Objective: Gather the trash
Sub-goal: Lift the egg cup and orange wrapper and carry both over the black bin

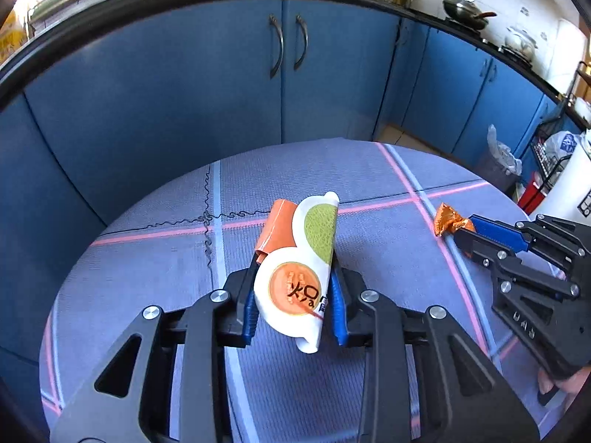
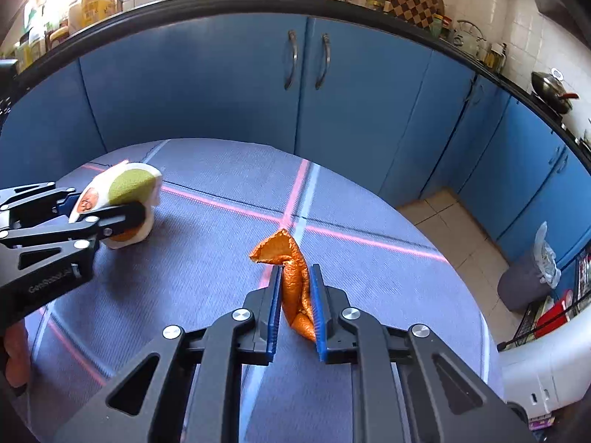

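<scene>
At a round kitchen table [image 1: 129, 258] covered in a blue-grey cloth crossed by pink and pale lines, I held two pieces of trash at once. My left gripper [image 1: 293, 277] sat low in the centre of the left wrist frame, its blue-padded jaws pressed in tight on both sides of a curled white snack wrapper [image 1: 299, 258] printed with an orange circle and a green patch; an orange part of the wrapper stuck out past the upper left of the jaws, and the wrapper's far end pointed up toward the frame's middle. In the right wrist frame the same wrapper [image 2: 125, 188] showed at the left edge, pinched in that gripper [image 2: 110, 214] just above the cloth. My right gripper [image 2: 294, 273] filled the bottom centre of its own frame, jaws closed narrowly on a crumpled orange peel [image 2: 291, 277] that stood up between the pads, its torn tip rising past them near where the pink lines crossed. From the left wrist frame the peel [image 1: 450, 219] appeared at the right edge, gripped by the right gripper [image 1: 463, 230] coming in from the lower right. Blue cupboards [image 1: 221, 74] curved across the upper half of both frames, and a grey bin [image 2: 528, 277] with a white liner stood on the tiled floor at the right of the right wrist frame.
</scene>
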### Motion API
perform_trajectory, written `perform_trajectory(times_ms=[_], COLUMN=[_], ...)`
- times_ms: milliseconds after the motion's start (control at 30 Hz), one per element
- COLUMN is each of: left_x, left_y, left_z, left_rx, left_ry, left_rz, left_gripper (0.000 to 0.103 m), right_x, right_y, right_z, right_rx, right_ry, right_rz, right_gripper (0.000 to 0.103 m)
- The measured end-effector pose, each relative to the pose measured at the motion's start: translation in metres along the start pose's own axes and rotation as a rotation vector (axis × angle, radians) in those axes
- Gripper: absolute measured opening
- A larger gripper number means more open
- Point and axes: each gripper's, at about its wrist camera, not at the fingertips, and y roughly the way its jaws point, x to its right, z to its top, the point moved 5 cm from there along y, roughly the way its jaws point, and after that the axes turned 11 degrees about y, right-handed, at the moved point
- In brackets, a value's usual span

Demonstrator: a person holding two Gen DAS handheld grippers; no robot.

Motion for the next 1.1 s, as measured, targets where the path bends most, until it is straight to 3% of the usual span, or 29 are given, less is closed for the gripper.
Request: perform_trajectory(times_ms=[233, 533, 1100], left_x=[0.005, 0.043, 0.096], left_y=[-0.055, -0.127, -0.219], left_z=[-0.013, -0.031, -0.050], left_rx=[0.058, 0.114, 0.195], left_ry=[-0.009, 0.066, 0.101], left_rz=[0.016, 0.088, 0.124], left_gripper=[0.031, 0.031, 0.031], right_x=[0.005, 0.005, 0.002], right_y=[-0.049, -0.125, -0.241], right_z=[-0.016, -0.034, -0.058], right_rx=[0.023, 0.082, 0.214], right_ry=[0.004, -0.022, -0.055], right_rz=[0.003, 0.012, 0.056], right_gripper=[0.015, 0.015, 0.015])
